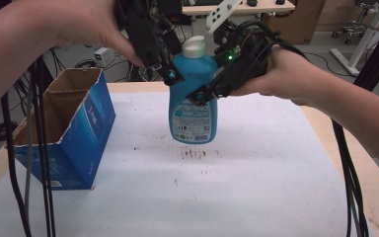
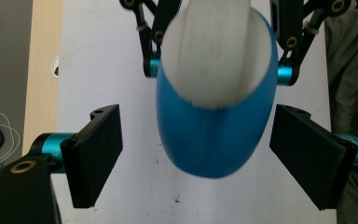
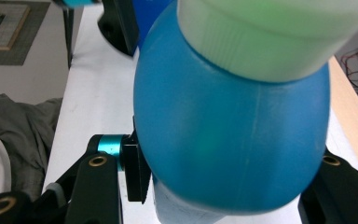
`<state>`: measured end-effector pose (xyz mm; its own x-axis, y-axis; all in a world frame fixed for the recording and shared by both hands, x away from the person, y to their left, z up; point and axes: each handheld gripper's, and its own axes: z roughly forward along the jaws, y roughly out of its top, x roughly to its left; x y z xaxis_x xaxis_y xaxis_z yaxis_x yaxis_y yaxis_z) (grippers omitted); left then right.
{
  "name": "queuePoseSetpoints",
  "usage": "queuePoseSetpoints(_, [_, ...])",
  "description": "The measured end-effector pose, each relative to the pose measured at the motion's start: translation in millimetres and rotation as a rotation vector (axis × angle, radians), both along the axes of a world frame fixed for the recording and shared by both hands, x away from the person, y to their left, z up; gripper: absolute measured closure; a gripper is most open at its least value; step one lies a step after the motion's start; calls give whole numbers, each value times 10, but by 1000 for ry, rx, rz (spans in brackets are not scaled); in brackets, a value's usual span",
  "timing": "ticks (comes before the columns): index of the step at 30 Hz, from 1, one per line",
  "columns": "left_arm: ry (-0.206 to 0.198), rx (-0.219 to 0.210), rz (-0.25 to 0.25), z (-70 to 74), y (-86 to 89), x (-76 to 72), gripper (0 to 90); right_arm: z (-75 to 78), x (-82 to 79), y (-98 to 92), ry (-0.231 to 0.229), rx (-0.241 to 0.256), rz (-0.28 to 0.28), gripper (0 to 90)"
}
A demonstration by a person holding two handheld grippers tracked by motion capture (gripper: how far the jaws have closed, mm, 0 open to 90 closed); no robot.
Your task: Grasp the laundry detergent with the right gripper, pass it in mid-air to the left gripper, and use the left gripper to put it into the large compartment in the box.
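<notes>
Gripping the upright bottle (image 1: 193, 94) above the surface (image 1: 256, 163), the right claw (image 1: 216, 86) stays out of the text's doubt: clamped on its body, while the left claw (image 2: 196, 154) stands apart around its shoulder, nearer the box (image 1: 74, 133).

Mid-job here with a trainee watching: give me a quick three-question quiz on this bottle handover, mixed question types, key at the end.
1. True or false: the right gripper is shut on the blue bottle.
2. Multiple choice: in the left gripper view, the fingers of the left gripper are
A. clamped on the white cap
B. open on either side of the bottle, apart from it
C. closed on the cardboard box
3. Fill in: the open blue cardboard box stands on the table to the bottle's ____ in the high view.

Key: 1 true; 2 B; 3 left.
</notes>
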<state>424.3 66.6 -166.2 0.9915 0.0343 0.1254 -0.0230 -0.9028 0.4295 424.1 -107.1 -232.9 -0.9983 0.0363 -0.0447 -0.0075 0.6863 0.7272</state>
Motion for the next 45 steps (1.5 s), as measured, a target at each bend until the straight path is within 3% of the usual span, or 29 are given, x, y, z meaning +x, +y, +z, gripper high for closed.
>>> queuePoseSetpoints(7, [30, 36, -5, -53, -48, -7, 176, -24, -11, 121, 4, -13, 24, 451])
queuePoseSetpoints(20, [61, 31, -7, -84, -113, 19, 235, -21, 10, 105, -5, -3, 22, 450])
queuePoseSetpoints(45, [60, 39, 3, -99, -133, 42, 292, -27, 17, 100, -2, 4, 23, 450])
